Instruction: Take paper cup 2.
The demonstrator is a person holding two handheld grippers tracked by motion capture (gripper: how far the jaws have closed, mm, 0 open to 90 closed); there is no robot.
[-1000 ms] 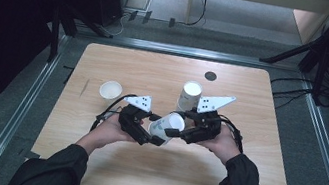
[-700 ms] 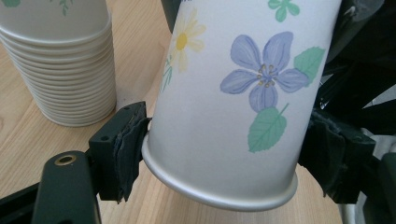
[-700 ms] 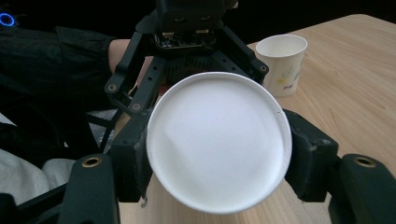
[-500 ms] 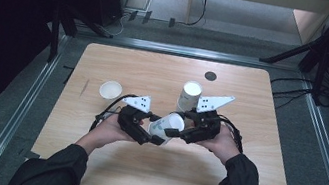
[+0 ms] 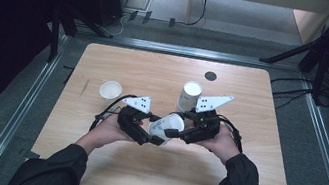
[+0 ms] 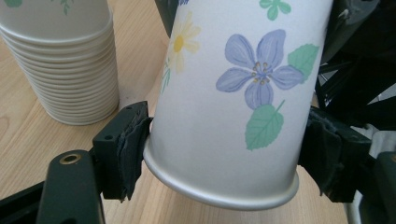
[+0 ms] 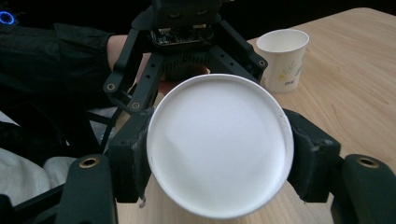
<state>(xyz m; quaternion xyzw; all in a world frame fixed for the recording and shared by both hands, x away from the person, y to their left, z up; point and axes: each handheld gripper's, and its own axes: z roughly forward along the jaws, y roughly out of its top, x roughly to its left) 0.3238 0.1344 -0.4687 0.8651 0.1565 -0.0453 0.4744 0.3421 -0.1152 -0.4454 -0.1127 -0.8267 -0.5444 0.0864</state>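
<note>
- The wooden table is lying under everything, its near edge partly covered by the person's dark sleeves coming in from the bottom of the high view.
- The left gripper and the right gripper are meeting near the table's middle, both clamping one flowered paper cup held between them, tilted with its open mouth facing up and toward the right gripper.
- In the left gripper view the jaws are pressing the cup on both sides near its rolled rim — the top of the cup is being cut off by the frame, and the right jaw is sitting half in shadow.
- In the right gripper view the jaws are squeezing the cup's rim from either side; the white mouth is hiding the cup's flowered wall, and the left gripper is showing just behind it.
- A stack of paper cups is standing upright just beyond the right gripper — its upper part is being cropped in the left gripper view.
- A single small cup is standing upright well to the left, apart from both grippers.
- A small dark disc is sitting near the table's far edge; what it is cannot be made out.
</note>
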